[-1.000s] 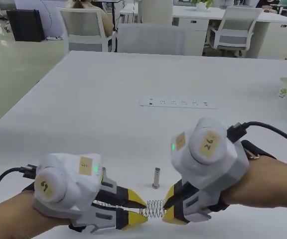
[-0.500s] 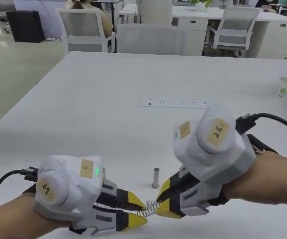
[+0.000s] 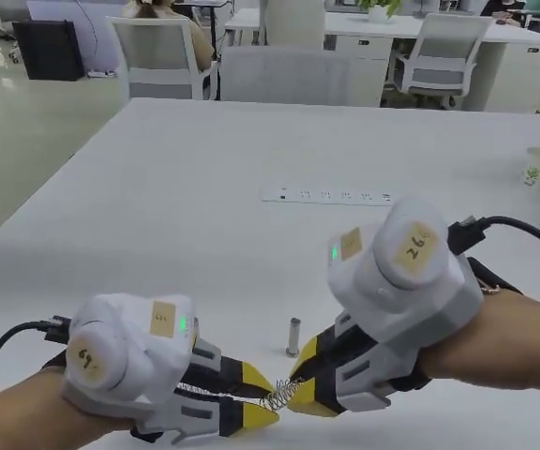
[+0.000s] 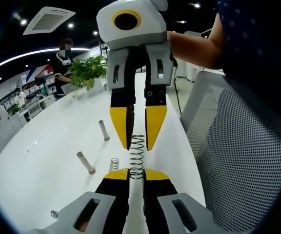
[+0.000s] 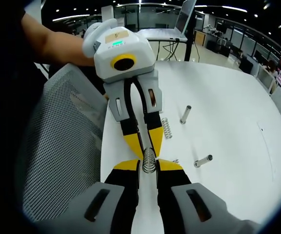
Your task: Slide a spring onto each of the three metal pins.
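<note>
The spring (image 3: 282, 395) is held between the two grippers, just in front of the standing pin (image 3: 294, 336), with the left gripper (image 3: 268, 401) and the right gripper (image 3: 300, 386) each squeezing one end, so if one slips it could ping away.

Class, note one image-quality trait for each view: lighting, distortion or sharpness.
Head view: soft, even light, faint shadows on the white table. Left gripper view: fisheye bends the table's edge; the held spring is sharp. Right gripper view: same bulge, bright ceiling lights.
</note>
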A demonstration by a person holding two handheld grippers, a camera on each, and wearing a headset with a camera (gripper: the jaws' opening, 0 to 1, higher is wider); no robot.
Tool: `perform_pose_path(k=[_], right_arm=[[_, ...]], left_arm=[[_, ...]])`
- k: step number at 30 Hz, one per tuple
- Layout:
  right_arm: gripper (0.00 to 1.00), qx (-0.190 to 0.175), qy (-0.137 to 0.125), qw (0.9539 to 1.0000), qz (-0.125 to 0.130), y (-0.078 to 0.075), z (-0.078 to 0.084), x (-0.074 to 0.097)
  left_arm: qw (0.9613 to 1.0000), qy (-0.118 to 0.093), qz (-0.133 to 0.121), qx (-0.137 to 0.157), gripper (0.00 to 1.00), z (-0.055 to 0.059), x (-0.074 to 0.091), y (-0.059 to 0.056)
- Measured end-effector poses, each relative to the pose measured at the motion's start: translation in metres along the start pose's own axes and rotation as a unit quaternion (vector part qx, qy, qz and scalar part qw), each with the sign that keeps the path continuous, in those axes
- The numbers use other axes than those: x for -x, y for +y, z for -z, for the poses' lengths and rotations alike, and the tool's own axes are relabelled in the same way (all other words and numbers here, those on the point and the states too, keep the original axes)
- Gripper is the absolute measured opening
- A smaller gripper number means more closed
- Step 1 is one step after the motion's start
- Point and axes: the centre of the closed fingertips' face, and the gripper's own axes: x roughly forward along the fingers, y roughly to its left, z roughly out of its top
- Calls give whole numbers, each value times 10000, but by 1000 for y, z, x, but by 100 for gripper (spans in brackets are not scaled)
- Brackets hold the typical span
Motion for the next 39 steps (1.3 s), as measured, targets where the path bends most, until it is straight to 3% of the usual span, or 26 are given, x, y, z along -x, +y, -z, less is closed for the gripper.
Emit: perform_pose_path(k=[15, 29, 39], right_arm=[[9, -11, -18, 10000, -7, 0, -2, -6], [9, -43, 57, 10000, -20, -1, -1, -7], [9, -60, 122, 9999, 11, -4, 2, -5]], left_arm=[[9996, -275, 4, 73, 2, -16, 1, -1], [9992, -316, 4, 229, 3, -13, 0, 0], [9991, -191, -31, 375, 13, -3, 5, 2]])
